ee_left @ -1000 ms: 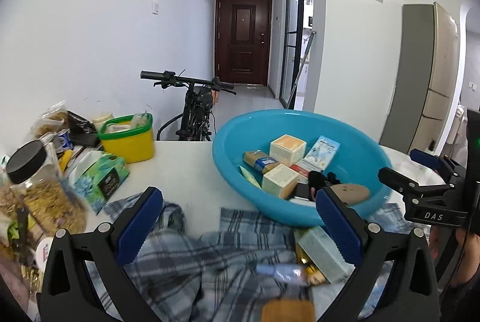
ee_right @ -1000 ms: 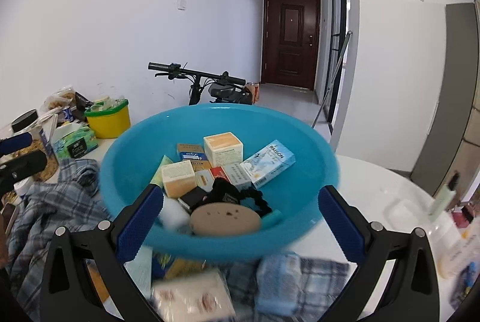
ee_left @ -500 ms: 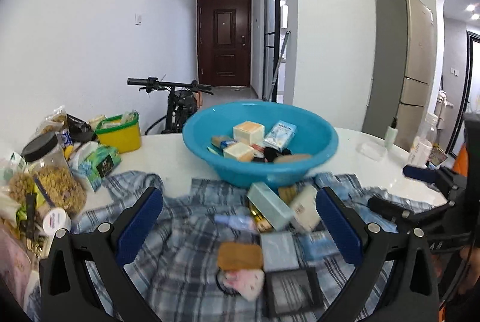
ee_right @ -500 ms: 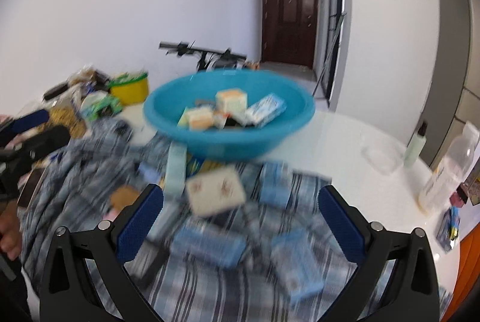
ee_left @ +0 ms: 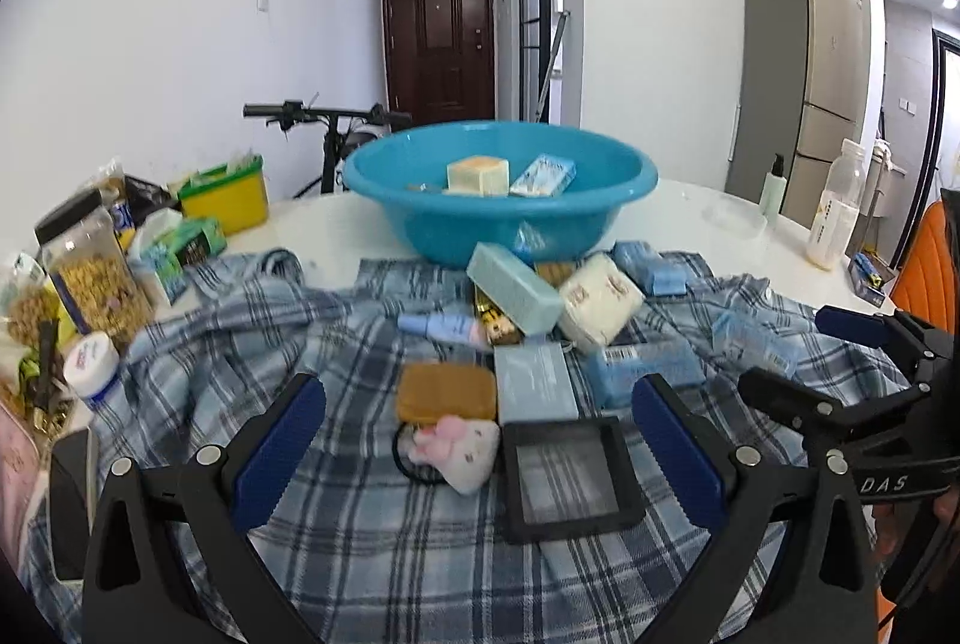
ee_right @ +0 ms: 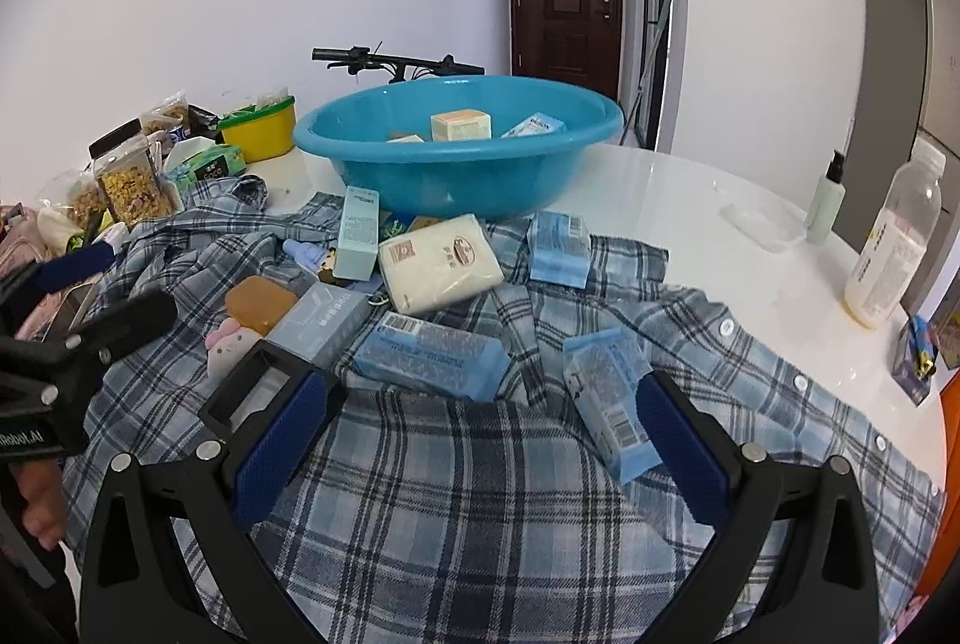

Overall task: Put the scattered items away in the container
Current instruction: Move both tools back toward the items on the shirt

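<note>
A blue basin (ee_left: 501, 191) (ee_right: 459, 146) stands at the back of the table with a few small boxes inside. Scattered items lie on a plaid cloth (ee_left: 360, 542) (ee_right: 480, 494) in front of it: a white packet (ee_right: 438, 263), blue tissue packs (ee_right: 432, 362), a teal box (ee_left: 513, 287), a brown pouch (ee_left: 447, 392), a plush hair tie (ee_left: 459, 449) and a black square frame (ee_left: 567, 476). My left gripper (ee_left: 474, 455) is open above the plush and frame. My right gripper (ee_right: 480, 446) is open above the cloth, near the blue packs.
Jars, snack bags and a yellow tub (ee_left: 225, 197) crowd the left edge. Bottles (ee_right: 894, 254) and a clear dish (ee_right: 762, 224) stand at the right. A bicycle (ee_left: 336, 128) is behind the table.
Both grippers have pulled back from the basin towards the table's near side, so the scattered items on the cloth have come into view. Both stay open.
</note>
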A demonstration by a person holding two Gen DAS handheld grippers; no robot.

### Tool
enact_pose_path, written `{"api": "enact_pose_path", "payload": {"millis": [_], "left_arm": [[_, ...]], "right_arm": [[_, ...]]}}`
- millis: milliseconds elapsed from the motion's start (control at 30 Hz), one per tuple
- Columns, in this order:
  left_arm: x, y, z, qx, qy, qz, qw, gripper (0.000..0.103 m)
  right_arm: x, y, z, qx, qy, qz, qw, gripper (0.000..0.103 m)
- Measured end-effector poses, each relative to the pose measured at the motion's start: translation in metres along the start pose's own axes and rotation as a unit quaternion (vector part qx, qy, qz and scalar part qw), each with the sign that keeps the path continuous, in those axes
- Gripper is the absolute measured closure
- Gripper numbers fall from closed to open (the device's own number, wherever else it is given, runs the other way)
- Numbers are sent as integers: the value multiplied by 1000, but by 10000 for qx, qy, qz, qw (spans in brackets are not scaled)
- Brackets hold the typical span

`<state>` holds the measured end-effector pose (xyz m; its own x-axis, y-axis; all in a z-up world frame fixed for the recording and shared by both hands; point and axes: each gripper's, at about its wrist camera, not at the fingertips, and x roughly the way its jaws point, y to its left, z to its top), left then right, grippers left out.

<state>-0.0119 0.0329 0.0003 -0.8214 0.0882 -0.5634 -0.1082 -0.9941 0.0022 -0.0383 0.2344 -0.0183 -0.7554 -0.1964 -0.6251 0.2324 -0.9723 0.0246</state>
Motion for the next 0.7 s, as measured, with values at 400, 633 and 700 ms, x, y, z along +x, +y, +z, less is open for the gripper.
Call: {"api": "enact_pose_path", "payload": {"millis": [400, 633, 700], "left_arm": [[5, 8, -5, -155, 121, -88, 9998, 0], [6, 10, -7, -210, 133, -130, 9996, 0], [7, 9, -7, -213, 146, -150, 9996, 0]], "right_arm": [[7, 0, -9, 145, 187, 4, 9997, 0], [4, 5, -7, 47, 156, -34, 9999, 0], [3, 7, -7, 24, 158, -32, 9999, 0]]}}
